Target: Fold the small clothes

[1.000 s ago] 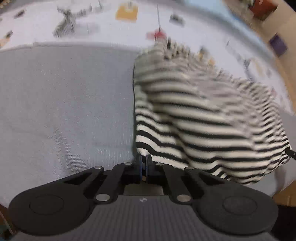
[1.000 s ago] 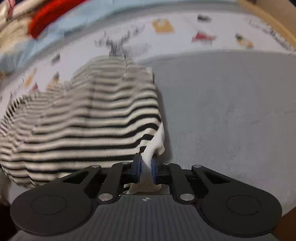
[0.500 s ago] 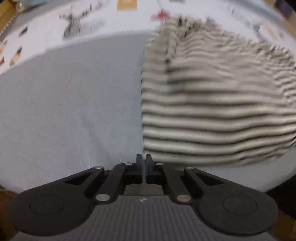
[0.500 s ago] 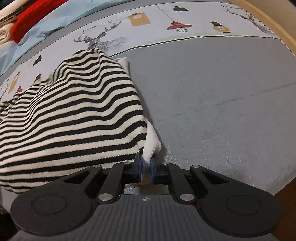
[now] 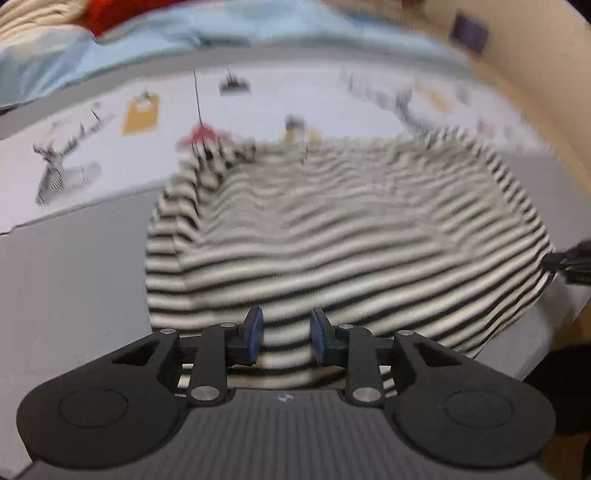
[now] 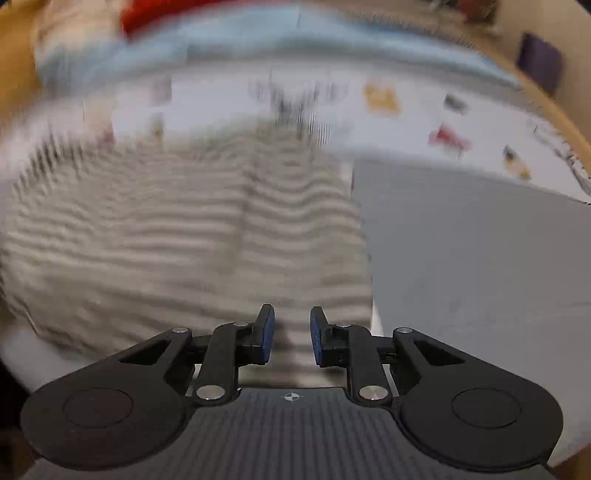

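A black-and-white striped garment (image 5: 332, 236) lies spread on the grey cloth of the bed. In the left wrist view my left gripper (image 5: 286, 332) is open just above the garment's near edge, holding nothing. In the right wrist view the same garment (image 6: 166, 236) is blurred by motion and fills the left half. My right gripper (image 6: 290, 332) is open over the garment's near right edge, holding nothing. The tip of the right gripper (image 5: 569, 262) shows at the right edge of the left wrist view, beside the garment's right edge.
A grey cloth (image 6: 480, 258) covers the near part of the bed. Behind it lies a white printed sheet (image 5: 110, 122) with small pictures. A light blue blanket (image 5: 221, 33) and a red item (image 6: 155, 14) lie at the back. A wooden bed frame (image 6: 554, 122) runs along the right.
Both grippers were shut on the garment's near corners and have opened and let go. The garment now lies flat. Both cameras have swung toward its middle.
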Demonstrator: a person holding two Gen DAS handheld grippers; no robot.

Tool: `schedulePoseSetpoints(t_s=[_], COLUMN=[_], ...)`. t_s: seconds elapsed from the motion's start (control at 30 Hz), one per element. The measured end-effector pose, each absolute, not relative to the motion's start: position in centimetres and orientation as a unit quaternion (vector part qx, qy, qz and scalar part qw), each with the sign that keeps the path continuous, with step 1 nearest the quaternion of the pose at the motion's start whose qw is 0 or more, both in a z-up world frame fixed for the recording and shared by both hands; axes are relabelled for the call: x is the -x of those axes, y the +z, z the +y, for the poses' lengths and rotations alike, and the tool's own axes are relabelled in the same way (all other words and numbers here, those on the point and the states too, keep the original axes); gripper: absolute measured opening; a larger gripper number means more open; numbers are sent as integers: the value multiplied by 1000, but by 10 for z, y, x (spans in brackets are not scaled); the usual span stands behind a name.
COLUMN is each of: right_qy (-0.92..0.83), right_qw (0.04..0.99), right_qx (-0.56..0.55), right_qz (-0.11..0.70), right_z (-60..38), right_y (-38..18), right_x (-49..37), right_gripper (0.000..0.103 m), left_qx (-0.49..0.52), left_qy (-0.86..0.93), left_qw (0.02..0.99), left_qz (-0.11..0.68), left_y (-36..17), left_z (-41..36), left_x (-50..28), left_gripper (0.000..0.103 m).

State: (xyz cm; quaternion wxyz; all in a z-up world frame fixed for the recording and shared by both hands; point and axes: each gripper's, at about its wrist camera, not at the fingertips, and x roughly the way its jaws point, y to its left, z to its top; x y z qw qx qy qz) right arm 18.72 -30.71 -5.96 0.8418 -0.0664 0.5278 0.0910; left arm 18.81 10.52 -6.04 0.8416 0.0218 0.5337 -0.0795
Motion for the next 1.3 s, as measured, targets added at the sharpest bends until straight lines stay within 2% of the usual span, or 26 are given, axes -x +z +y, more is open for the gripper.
schedulePoseSetpoints(t_s=[0.03, 0.1, 0.17, 0.23, 0.37, 0.57, 0.73, 0.9, 1.3], right_qy=[84, 93, 92, 92, 96, 131, 158, 150, 135], right_qw=[823, 820, 823, 824, 848, 885, 875, 840, 845], right_qx=[105, 135, 130, 127, 114, 82, 81, 121, 116], right_qz=[552, 549, 546, 545, 508, 439, 450, 507, 504], right_z=[-303, -300, -301, -304, -300, -279, -256, -241, -242], right_y=[-73, -77, -75, -73, -58, -30, -36, -67, -61], right_x=[-185, -183, -184, -182, -179, -181, -192, -204, -208], right_gripper=[23, 27, 27, 27, 27, 29, 31, 40, 43], left_qx=[-41, -60, -39, -15, 40, 41, 11, -16, 14], left_qy=[-68, -40, -13, 23, 34, -43, -78, -43, -30], left_qw=[828, 797, 793, 801, 846, 881, 874, 836, 843], left_qz=[555, 599, 607, 598, 530, 470, 480, 547, 536], left_y=[-73, -96, -99, -91, -62, -47, -58, -94, -82], left_z=[103, 101, 109, 120, 131, 87, 43, 30, 40], left_x=[-192, -200, -206, -208, -208, -219, -232, -254, -251], left_gripper=[41, 54, 57, 56, 54, 54, 51, 51, 52])
